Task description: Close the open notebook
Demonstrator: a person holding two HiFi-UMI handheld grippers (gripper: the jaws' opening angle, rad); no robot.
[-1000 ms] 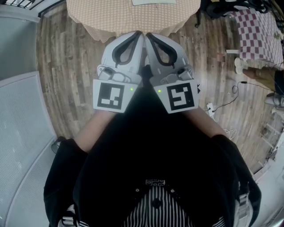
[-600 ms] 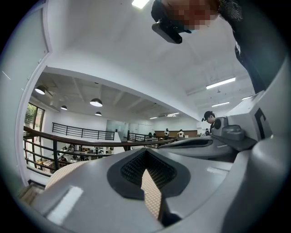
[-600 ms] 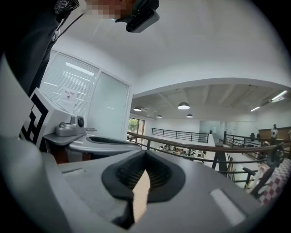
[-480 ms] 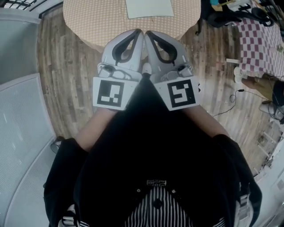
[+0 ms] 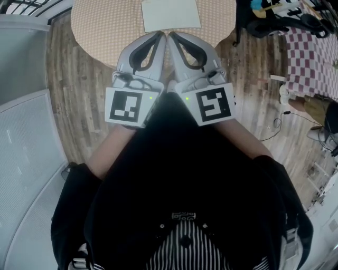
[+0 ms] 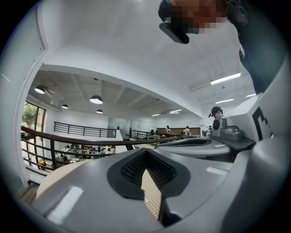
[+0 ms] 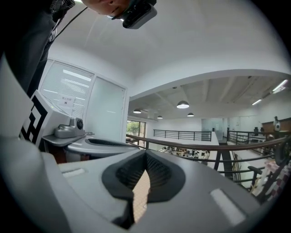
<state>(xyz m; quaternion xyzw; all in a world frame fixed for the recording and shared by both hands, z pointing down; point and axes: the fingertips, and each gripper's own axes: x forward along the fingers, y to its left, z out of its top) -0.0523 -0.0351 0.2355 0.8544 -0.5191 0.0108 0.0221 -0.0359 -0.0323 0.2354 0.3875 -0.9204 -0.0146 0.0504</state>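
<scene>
The notebook (image 5: 171, 15) shows as a pale flat page on a round table with a tan checked cloth (image 5: 100, 26), at the top of the head view. My left gripper (image 5: 160, 35) and right gripper (image 5: 170, 35) are held side by side in front of the body, pointing level, their tips just over the table's near edge and short of the notebook. Both are shut with nothing between the fingers. In the left gripper view the left gripper (image 6: 145, 154) has its tips meeting, as does the right gripper (image 7: 146, 157) in its own view. Only checked cloth shows through the gaps.
Wooden floor surrounds the table. A grey panel (image 5: 26, 147) runs along the left. To the right stand a black chair (image 5: 264, 23) and a red-and-white checked cloth (image 5: 317, 50), with cables on the floor (image 5: 274, 124). A railing (image 7: 218, 148) crosses the gripper views.
Both grippers have moved forward together toward the round table. The table and notebook now sit lower and larger in the head view. Both grippers stayed shut.
</scene>
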